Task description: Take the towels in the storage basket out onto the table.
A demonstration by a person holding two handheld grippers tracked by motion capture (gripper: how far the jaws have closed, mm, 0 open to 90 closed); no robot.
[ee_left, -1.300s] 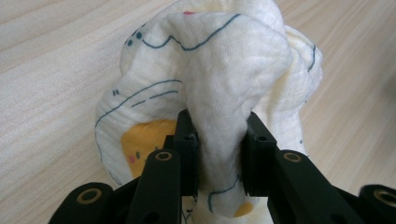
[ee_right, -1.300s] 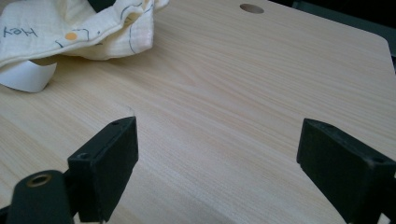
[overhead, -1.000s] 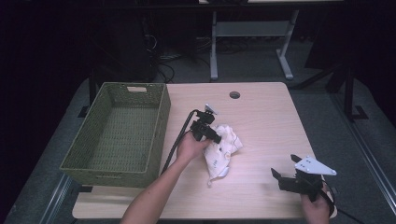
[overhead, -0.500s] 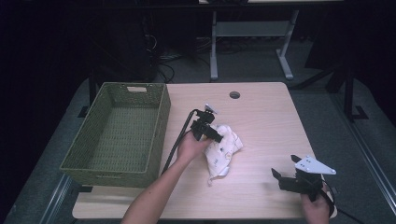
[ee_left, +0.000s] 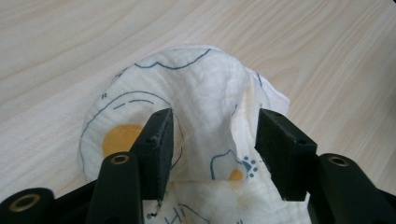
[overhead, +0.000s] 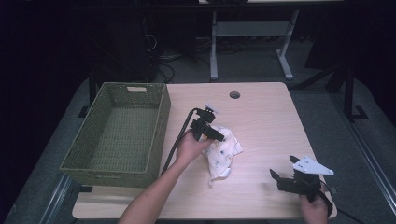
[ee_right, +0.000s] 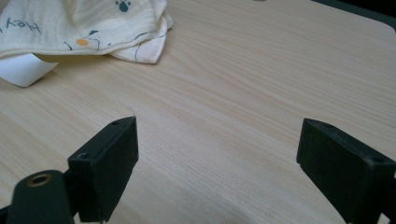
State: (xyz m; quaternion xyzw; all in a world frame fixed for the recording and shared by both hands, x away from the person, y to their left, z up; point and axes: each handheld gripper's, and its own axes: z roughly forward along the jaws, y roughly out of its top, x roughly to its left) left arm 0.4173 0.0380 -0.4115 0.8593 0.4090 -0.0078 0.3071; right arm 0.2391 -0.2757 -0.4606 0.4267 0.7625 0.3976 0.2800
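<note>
A crumpled white cloth (overhead: 226, 150) with blue and yellow prints lies near the middle of the wooden table (overhead: 261, 116). My left gripper (overhead: 218, 136) sits low over its upper left part. In the left gripper view a raised fold of the cloth (ee_left: 201, 107) stands between the jaws of the left gripper (ee_left: 217, 149). These jaws have just been opening, and the right pad stands clear of the fabric. My right gripper (overhead: 282, 167) rests open near the table's front right, over bare wood (ee_right: 224, 154). From there the cloth (ee_right: 93, 28) lies farther off at the upper left.
A green woven basket (overhead: 159, 126), with nothing inside, stands on the left side of the table, close to the left forearm. A round cable hole (overhead: 234, 94) sits near the far edge. A black cable trails from the left gripper along the basket.
The left hand and its gripper stay on the cloth with only a slight shift. The right gripper has not moved.
</note>
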